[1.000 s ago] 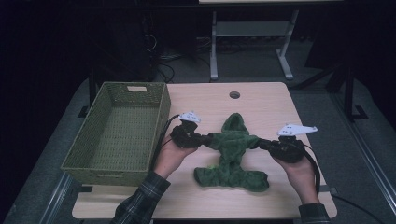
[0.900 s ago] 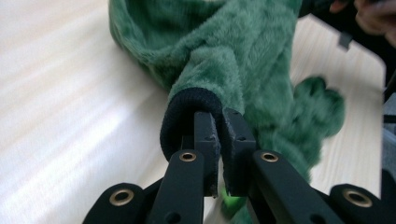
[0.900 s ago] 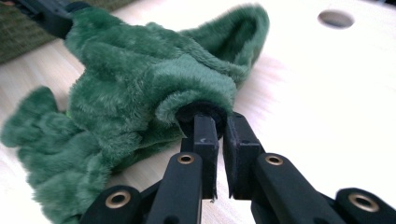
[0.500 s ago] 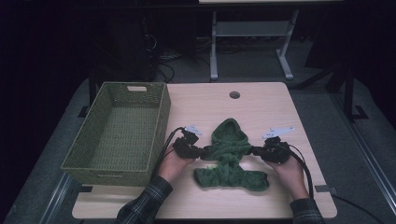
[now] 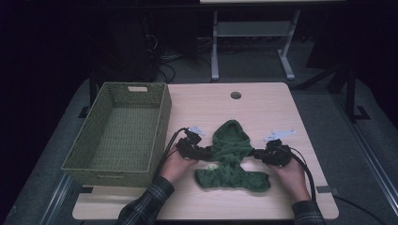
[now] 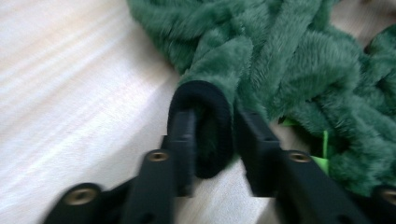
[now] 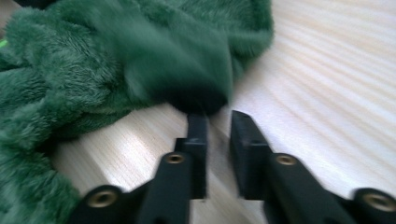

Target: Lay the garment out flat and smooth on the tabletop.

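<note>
A green fleece hooded garment (image 5: 232, 159) lies spread on the wooden table (image 5: 267, 112), hood pointing away from me. My left gripper (image 5: 205, 152) is at the end of its left sleeve. In the left gripper view the jaws (image 6: 215, 119) have just been opening, and the sleeve's black cuff (image 6: 205, 93) sits loosely between them. My right gripper (image 5: 256, 153) is at the right sleeve. Its jaws (image 7: 218, 119) have also just been opening, and the dark cuff (image 7: 201, 100) lies just beyond their tips with nothing between them.
A green woven basket (image 5: 159, 122) stands on the left part of the table, close to my left hand. A round cable hole (image 5: 235, 95) is near the far edge. The floor beyond holds a white stand and cables.
Both hands have sunk toward the table and drawn inward. The garment, held up by its sleeves a second ago, now rests flat, and both pairs of jaws have parted from the cuffs.
</note>
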### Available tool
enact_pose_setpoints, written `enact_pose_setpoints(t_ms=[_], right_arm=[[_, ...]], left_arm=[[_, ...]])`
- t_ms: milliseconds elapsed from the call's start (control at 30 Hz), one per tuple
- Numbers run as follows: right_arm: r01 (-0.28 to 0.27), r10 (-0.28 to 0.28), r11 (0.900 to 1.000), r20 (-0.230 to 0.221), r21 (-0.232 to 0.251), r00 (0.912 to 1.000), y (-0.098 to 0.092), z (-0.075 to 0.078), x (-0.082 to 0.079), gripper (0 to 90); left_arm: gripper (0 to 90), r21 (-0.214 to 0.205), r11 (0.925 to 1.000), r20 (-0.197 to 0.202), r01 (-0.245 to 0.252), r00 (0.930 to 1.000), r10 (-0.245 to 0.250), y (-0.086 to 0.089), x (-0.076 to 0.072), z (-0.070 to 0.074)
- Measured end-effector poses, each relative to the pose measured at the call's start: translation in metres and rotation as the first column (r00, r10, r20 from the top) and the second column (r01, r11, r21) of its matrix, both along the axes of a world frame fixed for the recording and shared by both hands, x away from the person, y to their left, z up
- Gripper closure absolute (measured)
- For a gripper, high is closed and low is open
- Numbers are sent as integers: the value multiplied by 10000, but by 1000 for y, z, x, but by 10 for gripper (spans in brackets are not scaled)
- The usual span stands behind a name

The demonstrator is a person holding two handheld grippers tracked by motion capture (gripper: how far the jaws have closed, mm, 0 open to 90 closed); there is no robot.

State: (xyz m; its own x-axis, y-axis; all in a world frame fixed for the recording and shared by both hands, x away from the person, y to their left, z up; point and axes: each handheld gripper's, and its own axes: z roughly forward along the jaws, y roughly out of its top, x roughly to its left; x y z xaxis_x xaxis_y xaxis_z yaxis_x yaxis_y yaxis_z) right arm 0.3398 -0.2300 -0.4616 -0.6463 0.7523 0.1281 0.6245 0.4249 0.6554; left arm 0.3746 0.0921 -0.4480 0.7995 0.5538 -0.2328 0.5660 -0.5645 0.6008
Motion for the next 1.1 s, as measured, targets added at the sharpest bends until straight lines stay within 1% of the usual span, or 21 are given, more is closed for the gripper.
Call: enact_pose_setpoints(t_ms=[67, 100, 133, 200, 267, 300, 367, 400, 433, 600, 667, 700, 733, 767, 800, 867, 900, 967, 1033, 1067, 1100], right_arm=[[43, -43, 10000, 126, 37, 9999, -4, 7, -2, 689], [88, -89, 10000, 218, 39, 9997, -5, 11, -2, 673], [115, -117, 9999, 344, 46, 9993, -8, 15, -3, 664], [199, -212, 9994, 462, 277, 9987, -12, 23, -2, 658], [300, -328, 9976, 456, 621, 9984, -16, 31, 0, 652], [332, -364, 9975, 505, 624, 9981, -16, 33, 3, 652], [289, -332, 9972, 623, 688, 9975, -15, 37, 8, 654], [284, -315, 9975, 477, 643, 9984, -13, 39, 13, 654], [245, -276, 9979, 517, 592, 9983, -11, 40, 18, 655], [108, -128, 9986, 382, 526, 9992, 3, 44, 44, 658], [41, -60, 9985, 330, 553, 9994, 8, 43, 53, 662], [31, -43, 9986, 214, 534, 9998, 11, 42, 58, 662], [21, -33, 9988, 246, 490, 9997, 14, 41, 61, 670], [-9, -4, 9990, 294, 454, 9996, 16, 39, 64, 672], [-106, 100, 9992, 149, 391, 9998, 18, 36, 68, 667], [-166, 167, 9995, -39, 279, 9999, 22, 29, 73, 669], [-206, 211, 9992, -129, 342, 9997, 23, 27, 75, 672], [-280, 290, 9987, -230, 425, 9993, 25, 23, 77, 689], [-335, 343, 9992, -373, 228, 9987, 28, 19, 79, 695], [-356, 361, 9993, -432, 138, 9984, 29, 16, 80, 704], [-342, 345, 9994, -454, 76, 9984, 29, 14, 81, 717]], left_arm=[[574, -212, 9998, 16, -24, 10000, 24, 1, 1, 10], [559, -208, 9998, 143, 69, 9999, -67, 2, 1, 15], [538, -345, 9994, 222, -14, 9998, 21, 1, 0, 21], [513, -494, 9988, 405, 69, 9992, -49, -1, 0, 30], [502, -438, 9988, 592, 213, 9981, -187, -4, 3, 38], [499, -554, 9984, 629, 125, 9980, -90, -6, 4, 41], [499, -423, 9989, 841, 184, 9963, -148, -9, 11, 44], [499, -430, 9990, 903, 116, 9959, -77, -11, 16, 45], [499, -453, 9990, 876, 58, 9962, -18, -13, 19, 45], [503, -492, 9985, 771, -252, 9966, 289, -23, 46, 38], [505, -215, 9994, 772, -265, 9966, 281, -26, 57, 33], [506, -330, 9986, 747, -420, 9962, 444, -28, 60, 30], [506, -200, 9991, 783, -367, 9962, 382, -28, 64, 28], [506, -248, 9986, 693, -472, 9964, 489, -29, 67, 24], [506, -156, 9991, 623, -393, 9973, 402, -29, 71, 20], [507, -160, 9987, 560, -490, 9972, 498, -30, 74, 13], [508, 36, 9992, 534, -398, 9978, 396, -29, 76, 11], [511, 12, 9992, 431, -397, 9983, 396, -29, 79, 5], [513, -207, 9991, 273, -367, 9989, 373, -29, 80, 1], [523, -212, 9996, 256, -189, 9995, 194, -29, 81, 0], [536, -239, 9994, 185, -233, 9995, 238, -31, 80, -2]])
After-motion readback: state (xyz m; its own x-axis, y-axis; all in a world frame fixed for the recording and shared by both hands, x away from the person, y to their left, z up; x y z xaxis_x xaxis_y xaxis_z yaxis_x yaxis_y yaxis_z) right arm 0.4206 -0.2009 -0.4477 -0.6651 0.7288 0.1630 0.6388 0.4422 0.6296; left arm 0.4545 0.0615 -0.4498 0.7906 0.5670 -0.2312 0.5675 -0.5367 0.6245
